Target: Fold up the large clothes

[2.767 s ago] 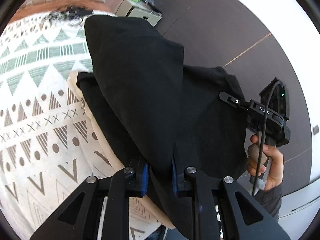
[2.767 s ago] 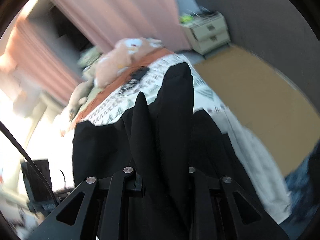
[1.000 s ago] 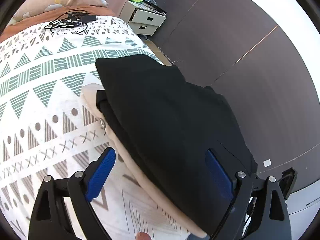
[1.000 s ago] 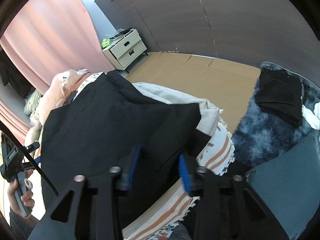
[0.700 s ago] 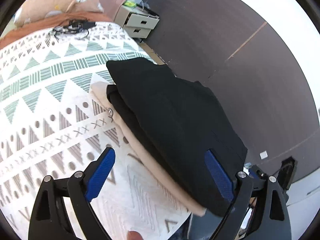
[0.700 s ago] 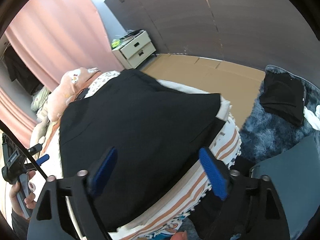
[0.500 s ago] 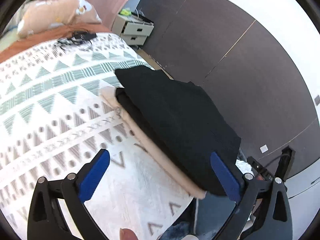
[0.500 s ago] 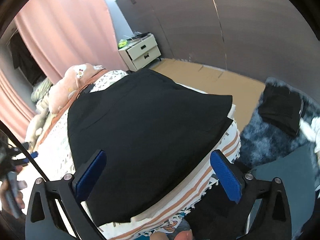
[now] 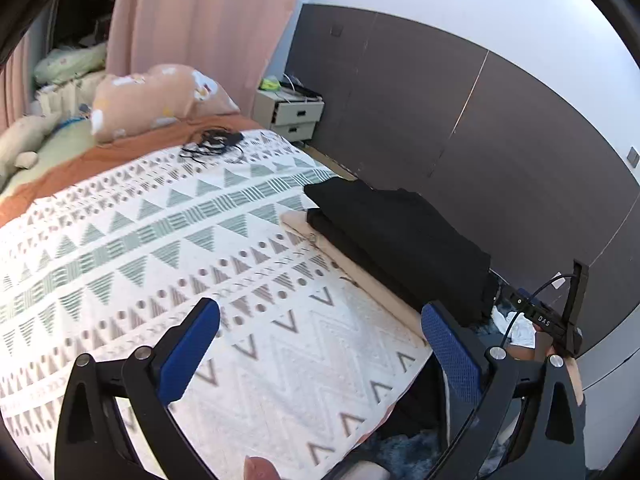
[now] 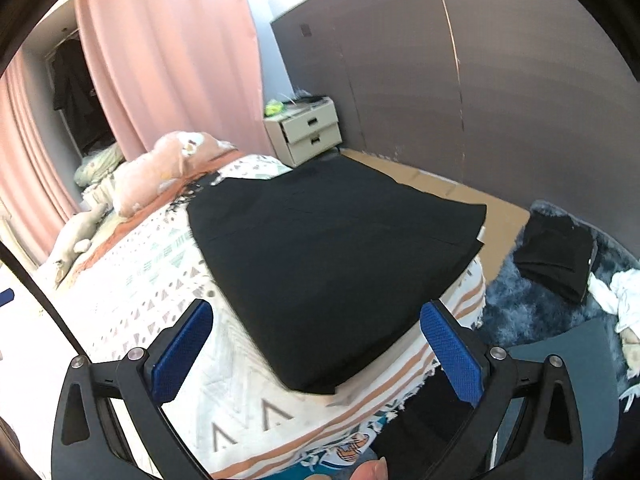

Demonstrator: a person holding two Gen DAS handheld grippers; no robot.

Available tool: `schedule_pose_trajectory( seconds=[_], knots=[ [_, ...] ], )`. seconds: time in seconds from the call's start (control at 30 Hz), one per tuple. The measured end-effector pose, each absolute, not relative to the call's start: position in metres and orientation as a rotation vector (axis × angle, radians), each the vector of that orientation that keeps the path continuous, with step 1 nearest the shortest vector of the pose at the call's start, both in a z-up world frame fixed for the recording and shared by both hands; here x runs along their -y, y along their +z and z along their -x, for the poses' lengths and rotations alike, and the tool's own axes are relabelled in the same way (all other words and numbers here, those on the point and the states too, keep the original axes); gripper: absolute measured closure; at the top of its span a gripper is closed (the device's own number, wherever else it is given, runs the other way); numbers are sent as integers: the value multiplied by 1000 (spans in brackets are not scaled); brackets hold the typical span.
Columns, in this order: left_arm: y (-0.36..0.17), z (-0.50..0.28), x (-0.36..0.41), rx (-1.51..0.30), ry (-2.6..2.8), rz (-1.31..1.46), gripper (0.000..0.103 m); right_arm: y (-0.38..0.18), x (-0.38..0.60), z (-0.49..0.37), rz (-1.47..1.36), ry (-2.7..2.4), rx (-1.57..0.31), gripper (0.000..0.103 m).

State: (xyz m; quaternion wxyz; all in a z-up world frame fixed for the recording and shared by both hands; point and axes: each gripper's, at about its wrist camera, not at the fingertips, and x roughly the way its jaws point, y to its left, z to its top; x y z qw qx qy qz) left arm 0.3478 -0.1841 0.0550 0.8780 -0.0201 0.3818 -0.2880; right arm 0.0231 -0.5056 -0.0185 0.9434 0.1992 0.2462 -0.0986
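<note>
Your black garment [image 10: 332,264] now lies folded into a flat rectangle at the corner of the bed [image 9: 168,240], on top of a folded beige garment [image 9: 360,276] whose edge peeks out beneath it. In the right wrist view it fills the middle of the frame; in the left wrist view it sits at about 2 o'clock, near the bed's far edge by the dark wall panels [image 9: 480,128].

Both of your tools are released. The left gripper [image 9: 320,340] has its jaws spread as wide as they go, with only the patterned bedspread showing between them and the garment well apart from the pads. The right gripper [image 10: 316,340] has just been opening and now stands just as wide; the black garment's near edge shows between the jaws, but neither pad presses on it.

As far as this shows, the fold on this piece looks finished: edges lie fairly square, with no loose sleeve or leg hanging out.

What is left appears to be on the floor. At 3 o'clock in the right wrist view, a dark garment [image 10: 556,252] and a crumpled white cloth [image 10: 620,292] lie on the shaggy blue rug [image 10: 520,304], neither yet folded onto the stack.
</note>
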Motion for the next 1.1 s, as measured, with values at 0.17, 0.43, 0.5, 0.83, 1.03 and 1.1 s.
schedule_pose_trajectory(
  seconds=[0.17, 0.43, 0.5, 0.83, 1.03, 1.1],
  knots=[
    [70, -315, 147, -729, -564, 59, 0, -13, 484, -7, -396, -192, -487, 0],
    [83, -268, 90, -638, -509, 76, 0, -7, 455, 27, -394, -188, -430, 0],
    [84, -256, 77, -620, -497, 86, 0, -10, 448, 36, -408, -178, -425, 0],
    [85, -198, 22, -538, -427, 108, 0, -16, 416, 74, -345, -149, -412, 0],
    [80, -165, 6, -506, -379, 105, 0, -18, 394, 96, -326, -124, -379, 0],
    [78, -152, 3, -490, -371, 105, 0, -21, 388, 104, -318, -103, -376, 0]
  ],
)
